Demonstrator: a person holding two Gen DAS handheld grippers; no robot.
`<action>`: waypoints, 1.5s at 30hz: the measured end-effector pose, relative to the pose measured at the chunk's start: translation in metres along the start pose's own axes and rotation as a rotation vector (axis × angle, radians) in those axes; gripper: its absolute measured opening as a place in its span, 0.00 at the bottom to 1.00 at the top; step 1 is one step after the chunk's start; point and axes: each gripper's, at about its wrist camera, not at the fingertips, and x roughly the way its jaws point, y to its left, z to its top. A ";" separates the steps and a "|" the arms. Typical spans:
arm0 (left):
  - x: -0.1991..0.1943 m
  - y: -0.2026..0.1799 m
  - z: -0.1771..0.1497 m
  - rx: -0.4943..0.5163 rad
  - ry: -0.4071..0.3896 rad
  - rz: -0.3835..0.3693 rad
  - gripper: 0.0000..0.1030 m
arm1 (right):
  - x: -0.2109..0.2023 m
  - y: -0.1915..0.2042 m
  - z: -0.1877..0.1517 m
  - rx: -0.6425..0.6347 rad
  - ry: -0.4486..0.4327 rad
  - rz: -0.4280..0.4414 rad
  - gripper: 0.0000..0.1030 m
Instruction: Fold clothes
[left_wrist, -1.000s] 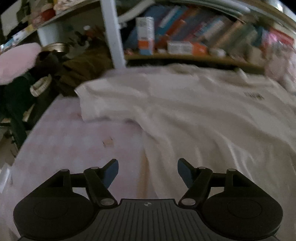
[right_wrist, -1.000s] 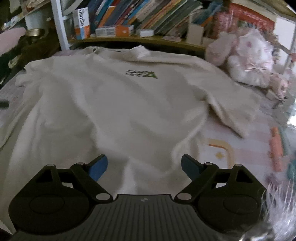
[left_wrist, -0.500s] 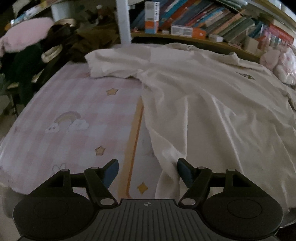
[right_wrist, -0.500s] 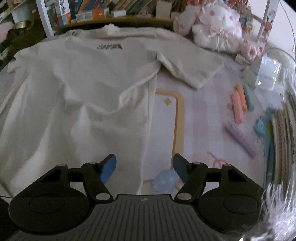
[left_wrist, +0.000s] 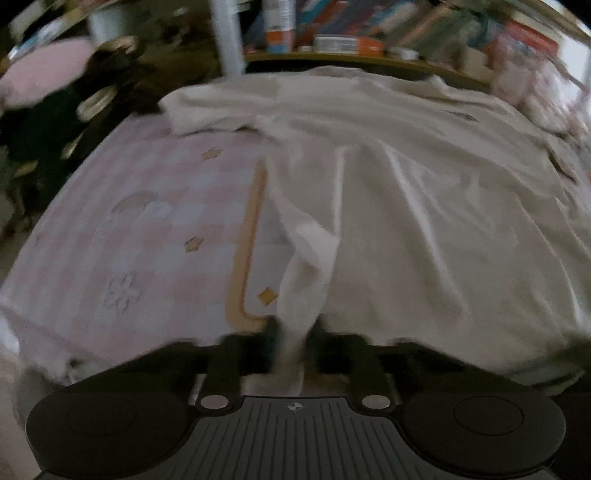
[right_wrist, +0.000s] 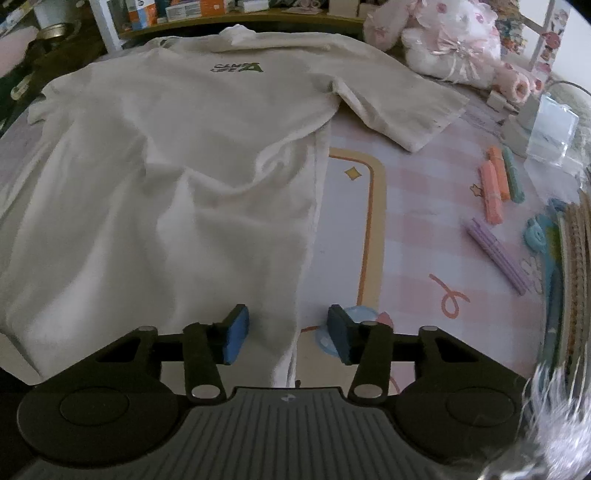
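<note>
A cream T-shirt (left_wrist: 424, 206) lies spread on a pink checked mat (left_wrist: 129, 206), collar far away, hem towards me. My left gripper (left_wrist: 293, 343) sits at the hem's near left corner. Its jaws are closing and a bunched fold of the fabric is pinched between them; the picture is blurred. In the right wrist view the T-shirt (right_wrist: 177, 177) shows a small green logo (right_wrist: 238, 67) near the collar. My right gripper (right_wrist: 288, 332) is at the hem's near right corner, its jaws closing with the side edge between them. The blue pads (right_wrist: 236, 334) stand apart from the cloth.
A bookshelf (left_wrist: 332, 40) runs along the far side. Dark clothes (left_wrist: 55, 122) and a pink cushion (left_wrist: 44, 74) lie far left. To the right are a pink plush toy (right_wrist: 450, 48), a clear box (right_wrist: 550, 133), pastel markers (right_wrist: 495, 184) and stacked notebooks (right_wrist: 576, 258).
Both grippers drew back to the shirt's near hem. The left jaws went from wide apart to pinching the left corner. The right jaws narrowed around the right edge.
</note>
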 end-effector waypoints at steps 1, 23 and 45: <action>-0.002 0.003 0.001 -0.010 0.003 -0.011 0.06 | 0.000 0.001 0.000 -0.008 -0.001 0.007 0.24; -0.042 0.021 -0.004 -0.514 0.016 -0.401 0.06 | 0.008 -0.004 0.012 -0.174 -0.023 0.100 0.10; 0.018 0.039 0.056 -0.107 0.002 -0.136 0.52 | -0.017 0.010 -0.024 0.085 0.022 -0.045 0.16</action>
